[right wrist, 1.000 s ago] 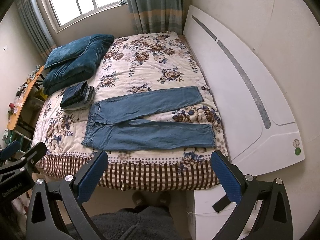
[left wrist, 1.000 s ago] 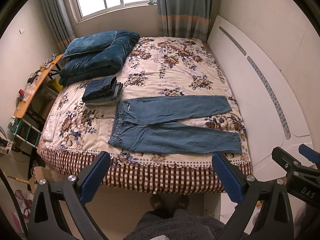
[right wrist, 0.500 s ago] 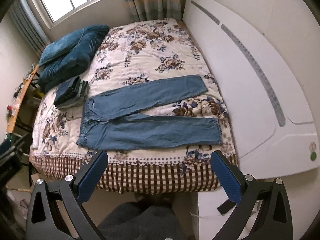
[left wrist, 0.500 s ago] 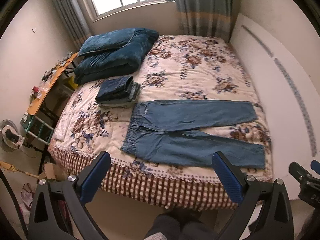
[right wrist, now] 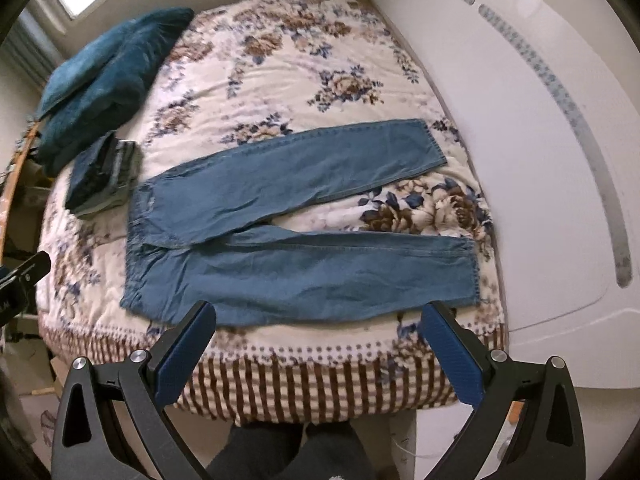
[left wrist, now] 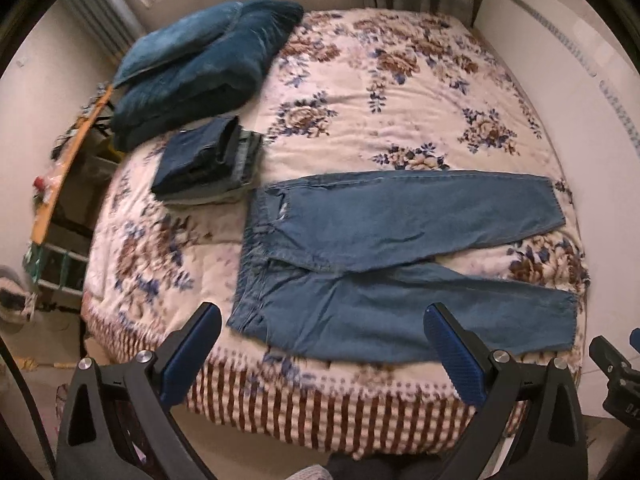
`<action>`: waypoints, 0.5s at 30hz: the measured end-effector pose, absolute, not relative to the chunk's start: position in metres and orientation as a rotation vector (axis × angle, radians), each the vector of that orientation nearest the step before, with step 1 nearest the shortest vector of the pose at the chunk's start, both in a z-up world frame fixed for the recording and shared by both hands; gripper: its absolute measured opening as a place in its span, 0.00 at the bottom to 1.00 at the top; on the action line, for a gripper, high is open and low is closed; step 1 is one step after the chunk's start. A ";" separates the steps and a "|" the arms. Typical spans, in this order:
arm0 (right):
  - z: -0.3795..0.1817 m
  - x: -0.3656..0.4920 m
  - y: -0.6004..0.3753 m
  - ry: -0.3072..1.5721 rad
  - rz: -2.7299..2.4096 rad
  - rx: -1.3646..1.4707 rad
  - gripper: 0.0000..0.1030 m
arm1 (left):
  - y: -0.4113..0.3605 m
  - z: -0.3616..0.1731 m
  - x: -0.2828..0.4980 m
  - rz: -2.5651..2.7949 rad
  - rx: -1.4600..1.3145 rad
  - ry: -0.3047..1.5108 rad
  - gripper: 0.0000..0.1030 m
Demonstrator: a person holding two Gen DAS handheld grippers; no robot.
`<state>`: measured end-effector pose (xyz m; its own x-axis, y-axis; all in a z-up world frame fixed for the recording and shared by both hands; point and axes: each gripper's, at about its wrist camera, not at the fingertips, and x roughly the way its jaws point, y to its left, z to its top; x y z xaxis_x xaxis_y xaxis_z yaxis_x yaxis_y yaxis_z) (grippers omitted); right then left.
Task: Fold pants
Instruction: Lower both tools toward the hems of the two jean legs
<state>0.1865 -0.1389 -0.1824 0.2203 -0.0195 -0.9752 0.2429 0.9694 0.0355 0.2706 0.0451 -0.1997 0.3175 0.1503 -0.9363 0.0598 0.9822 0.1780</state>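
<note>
A pair of light blue jeans lies spread flat on the floral bed, waistband to the left, both legs stretched to the right and slightly apart. It also shows in the right wrist view. My left gripper is open and empty, held above the bed's near edge just in front of the lower leg. My right gripper is open and empty too, above the near edge below the lower leg.
A stack of folded dark jeans sits left of the waistband. A dark blue folded quilt with a pillow lies behind it. A white headboard runs along the right. A cluttered desk stands to the left.
Both grippers have moved forward and down toward the bed. The jeans now fill more of each view. Neither gripper's jaws have changed.
</note>
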 end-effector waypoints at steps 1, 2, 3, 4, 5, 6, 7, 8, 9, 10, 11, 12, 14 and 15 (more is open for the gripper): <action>-0.192 0.200 -0.135 1.350 -0.186 0.198 1.00 | 0.047 -0.214 0.287 0.051 0.201 1.260 1.00; -0.207 0.218 -0.130 1.366 -0.190 0.199 1.00 | 0.049 -0.228 0.304 0.048 0.213 1.268 1.00; -0.221 0.234 -0.126 1.381 -0.190 0.197 1.00 | 0.050 -0.238 0.317 0.046 0.222 1.279 1.00; -0.235 0.251 -0.122 1.394 -0.185 0.191 1.00 | 0.051 -0.250 0.331 0.040 0.230 1.290 1.00; -0.247 0.265 -0.118 1.407 -0.183 0.180 1.00 | 0.053 -0.265 0.345 0.034 0.242 1.306 1.00; -0.262 0.283 -0.112 1.424 -0.179 0.165 1.00 | 0.054 -0.279 0.358 0.026 0.255 1.323 1.00; -0.272 0.294 -0.108 1.432 -0.170 0.157 1.00 | 0.054 -0.293 0.369 0.019 0.270 1.338 1.00; -0.285 0.309 -0.103 1.432 -0.161 0.144 1.00 | 0.054 -0.309 0.379 0.016 0.287 1.353 1.00; -0.302 0.327 -0.098 1.438 -0.167 0.117 1.00 | 0.054 -0.330 0.394 0.014 0.311 1.378 1.00; -0.319 0.344 -0.096 1.456 -0.174 0.108 1.00 | 0.054 -0.346 0.403 0.002 0.321 1.400 1.00; -0.335 0.357 -0.095 1.469 -0.171 0.123 1.00 | 0.054 -0.363 0.413 -0.010 0.330 1.424 1.00; -0.349 0.370 -0.094 1.484 -0.167 0.131 1.00 | 0.054 -0.380 0.423 -0.022 0.342 1.448 1.00; -0.380 0.396 -0.095 1.533 -0.152 0.129 1.00 | 0.050 -0.408 0.443 -0.065 0.376 1.481 1.00; -0.398 0.413 -0.095 1.558 -0.129 0.118 1.00 | 0.048 -0.421 0.455 -0.091 0.403 1.492 1.00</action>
